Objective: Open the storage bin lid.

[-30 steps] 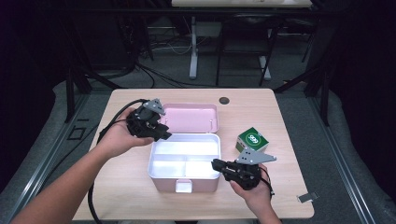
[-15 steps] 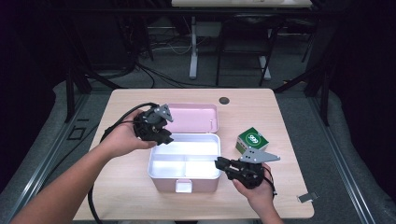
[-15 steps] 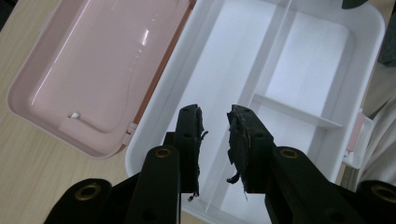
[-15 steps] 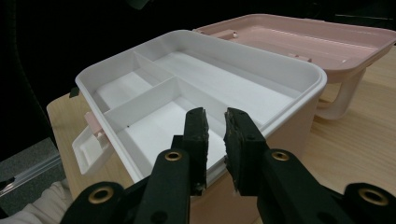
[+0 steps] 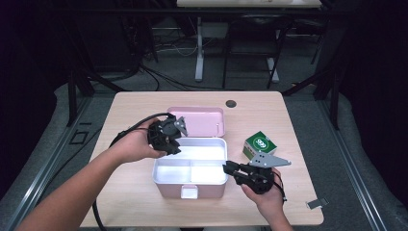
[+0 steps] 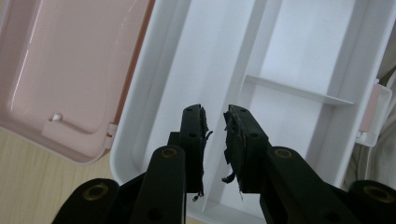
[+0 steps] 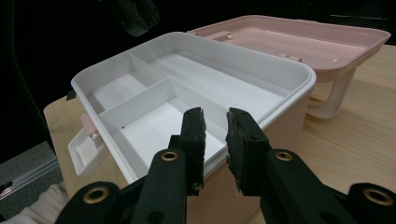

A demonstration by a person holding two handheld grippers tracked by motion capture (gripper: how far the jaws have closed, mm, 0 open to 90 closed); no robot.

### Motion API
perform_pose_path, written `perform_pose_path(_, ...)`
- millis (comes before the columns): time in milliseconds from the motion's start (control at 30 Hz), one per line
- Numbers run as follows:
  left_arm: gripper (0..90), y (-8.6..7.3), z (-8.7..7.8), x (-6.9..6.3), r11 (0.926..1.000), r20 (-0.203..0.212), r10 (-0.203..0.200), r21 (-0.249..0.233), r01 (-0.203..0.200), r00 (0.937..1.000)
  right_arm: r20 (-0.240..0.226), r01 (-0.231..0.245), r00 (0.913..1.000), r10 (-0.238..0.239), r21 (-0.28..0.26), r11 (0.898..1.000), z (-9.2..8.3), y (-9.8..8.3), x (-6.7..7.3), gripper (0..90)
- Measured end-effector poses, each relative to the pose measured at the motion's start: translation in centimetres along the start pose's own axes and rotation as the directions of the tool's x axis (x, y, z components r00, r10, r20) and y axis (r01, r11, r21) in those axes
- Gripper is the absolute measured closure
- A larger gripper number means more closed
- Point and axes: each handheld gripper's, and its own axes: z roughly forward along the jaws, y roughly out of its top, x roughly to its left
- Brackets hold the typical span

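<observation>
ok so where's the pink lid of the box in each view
High view: the pink lid lies open at table centre, behind the white tray.
Left gripper view: the lid fills the upper left, left of the tray's rim.
Right gripper view: the lid sits at upper right, beyond the tray's far rim.
Shared landmark: the white tray with its dividers, hinged to the lid.

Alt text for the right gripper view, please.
An open pink box with an empty white tray split into three compartments sits on a wooden table. The right gripper has its black jaws slightly apart, holding nothing, at the box's near rim; the pink lid lies open behind.
</observation>
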Motion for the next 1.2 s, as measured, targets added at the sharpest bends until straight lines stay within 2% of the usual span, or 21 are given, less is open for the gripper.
perform_pose_path(100,76.9,0.5,0.5,-0.4,0.9990,-0.003,0.027,0.037,-0.027,0.9996,0.004,0.003,1.0000,-0.003,0.010,1.000,0.0,0.0,-0.1,75.8)
perform_pose_path(200,78.2,0.7,0.9,-0.5,0.9979,-0.003,0.042,0.050,-0.041,0.9991,0.002,-0.005,1.0000,0.005,0.003,1.000,-0.1,-0.1,-0.2,75.7)
perform_pose_path(500,82.8,1.7,2.8,-0.8,0.9872,0.021,0.088,0.131,-0.090,0.9959,0.011,-0.008,0.9999,0.008,0.002,1.000,-0.3,-0.1,-0.4,75.2)
perform_pose_path(600,82.8,1.9,3.2,-1.0,0.9863,0.031,0.094,0.133,-0.097,0.9951,0.013,-0.013,0.9998,0.013,0.010,1.000,-0.4,-0.1,-0.5,75.2)
perform_pose_path(733,82.7,2.3,3.4,-1.4,0.9810,0.043,0.117,0.150,-0.123,0.9922,0.014,-0.012,0.9998,0.012,0.002,1.000,-0.4,-0.2,-0.6,75.1)
perform_pose_path(900,82.2,2.4,3.8,-1.4,0.9802,0.036,0.120,0.154,-0.124,0.9921,0.014,-0.015,0.9998,0.015,0.001,1.000,-0.3,-0.2,-0.7,74.9)
perform_pose_path(933,82.0,2.5,3.8,-1.4,0.9778,0.038,0.124,0.165,-0.128,0.9916,0.014,-0.016,0.9998,0.016,0.001,1.000,-0.4,-0.2,-0.7,75.0)
perform_pose_path(1133,81.9,2.5,4.6,-1.5,0.9746,0.048,0.125,0.181,-0.131,0.9910,0.015,-0.017,0.9997,0.017,0.002,1.000,-0.4,-0.2,-0.7,75.0)
perform_pose_path(1200,82.1,2.7,4.8,-1.5,0.9710,0.048,0.134,0.193,-0.141,0.9899,0.020,-0.016,0.9997,0.016,0.007,1.000,-0.4,-0.2,-0.8,75.0)
